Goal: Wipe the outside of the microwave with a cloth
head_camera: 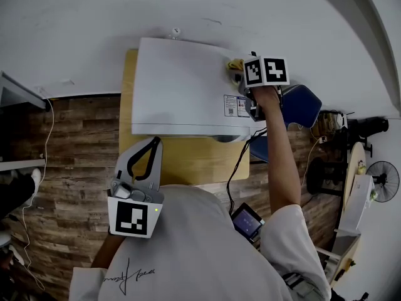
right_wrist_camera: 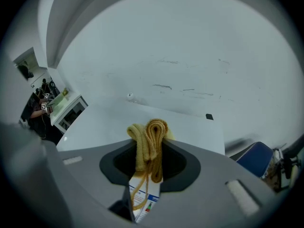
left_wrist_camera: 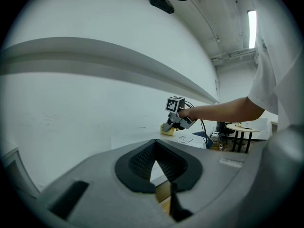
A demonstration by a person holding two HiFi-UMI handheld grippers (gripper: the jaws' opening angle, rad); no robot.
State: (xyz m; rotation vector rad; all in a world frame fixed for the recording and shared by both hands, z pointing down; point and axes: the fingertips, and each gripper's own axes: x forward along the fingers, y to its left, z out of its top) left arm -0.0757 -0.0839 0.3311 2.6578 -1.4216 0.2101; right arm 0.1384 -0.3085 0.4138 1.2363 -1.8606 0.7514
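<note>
Yellow cloth pressed to the top of the white microwave, at its far right corner.

The right gripper (head_camera: 239, 73) is clamped on the bunched cloth (head_camera: 234, 63), which touches the microwave (head_camera: 182, 96) just beyond a printed label (head_camera: 233, 105). The left gripper (head_camera: 151, 147) hangs near the person's chest over the wooden table (head_camera: 188, 160), jaws together with nothing between them, apart from the microwave.
</note>
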